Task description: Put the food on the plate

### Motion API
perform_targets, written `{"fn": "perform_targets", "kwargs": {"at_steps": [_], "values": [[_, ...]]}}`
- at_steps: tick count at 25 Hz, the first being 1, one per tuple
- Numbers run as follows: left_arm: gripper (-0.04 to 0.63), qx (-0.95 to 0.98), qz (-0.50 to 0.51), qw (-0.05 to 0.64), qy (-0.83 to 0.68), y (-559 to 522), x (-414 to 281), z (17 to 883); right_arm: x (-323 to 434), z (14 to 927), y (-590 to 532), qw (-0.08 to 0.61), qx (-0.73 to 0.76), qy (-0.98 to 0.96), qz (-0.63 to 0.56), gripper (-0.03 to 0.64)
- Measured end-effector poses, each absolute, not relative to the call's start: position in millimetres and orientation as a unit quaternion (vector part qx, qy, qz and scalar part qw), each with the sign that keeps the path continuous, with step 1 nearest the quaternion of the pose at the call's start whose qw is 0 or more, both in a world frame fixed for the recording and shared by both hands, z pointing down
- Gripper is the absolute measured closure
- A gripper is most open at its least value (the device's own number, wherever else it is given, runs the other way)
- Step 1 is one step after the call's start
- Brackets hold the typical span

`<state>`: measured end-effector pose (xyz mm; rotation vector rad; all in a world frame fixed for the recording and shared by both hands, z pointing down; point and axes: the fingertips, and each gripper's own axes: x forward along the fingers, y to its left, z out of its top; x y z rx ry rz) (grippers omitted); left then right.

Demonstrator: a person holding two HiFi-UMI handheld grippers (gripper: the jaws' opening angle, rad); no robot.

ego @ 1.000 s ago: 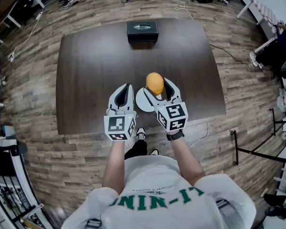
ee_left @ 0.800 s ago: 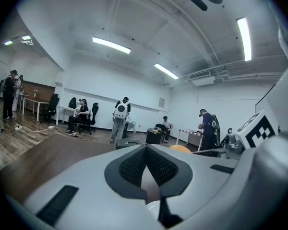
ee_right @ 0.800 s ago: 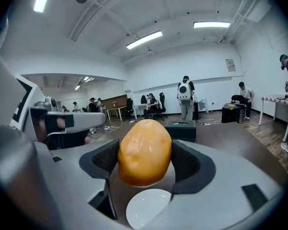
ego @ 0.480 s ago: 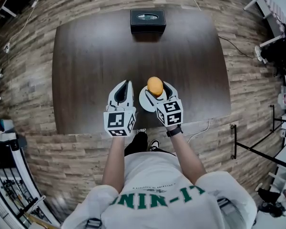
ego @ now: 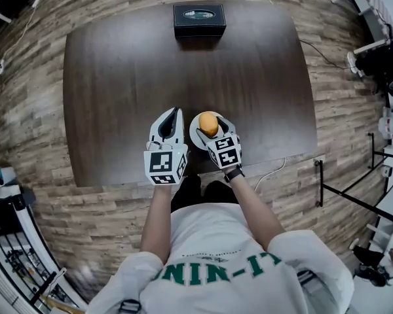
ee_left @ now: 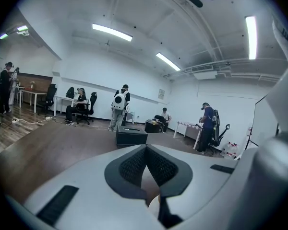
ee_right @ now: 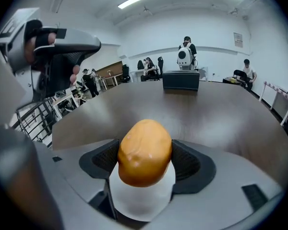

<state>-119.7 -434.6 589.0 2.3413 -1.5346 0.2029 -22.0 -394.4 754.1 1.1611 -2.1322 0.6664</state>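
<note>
Food [ego: 209, 123] is lowered to just over the plate [ego: 194, 135], still clamped in the right gripper [ego: 213, 122]; contact isn't confirmed. Left gripper [ego: 169, 119] is closed, empty. Release is likely next.

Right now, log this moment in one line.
right tool: shut on orange oval food | over round white plate | left tool: shut, empty

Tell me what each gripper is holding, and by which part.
The right gripper clamps the rounded orange-brown food item by its two opposite sides, over the round white plate. The left gripper is shut and holds nothing.
</note>
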Motion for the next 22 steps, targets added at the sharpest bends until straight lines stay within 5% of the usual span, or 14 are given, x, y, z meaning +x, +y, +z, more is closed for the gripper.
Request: {"fn": "perform_targets", "kwargs": {"at_steps": [11,13,22], "values": [[0.583,0.805,0.088,0.177,-0.56,-422.5,-106.4,596.5,-20.7,779.8,-389.8,0.328,0.429,-0.806,0.243,0.262],[0.583,0.798,0.094,0.18,-0.567,-416.0,-107.0,596.3,-25.6,775.2,-384.9,0.315,0.411,-0.815,0.259,0.174],[0.583,0.783,0.112,0.167,-0.588,-397.4,-100.9,591.1,2.6,725.3,-386.1,0.256,0.427,-0.83,0.25,0.155]]}}
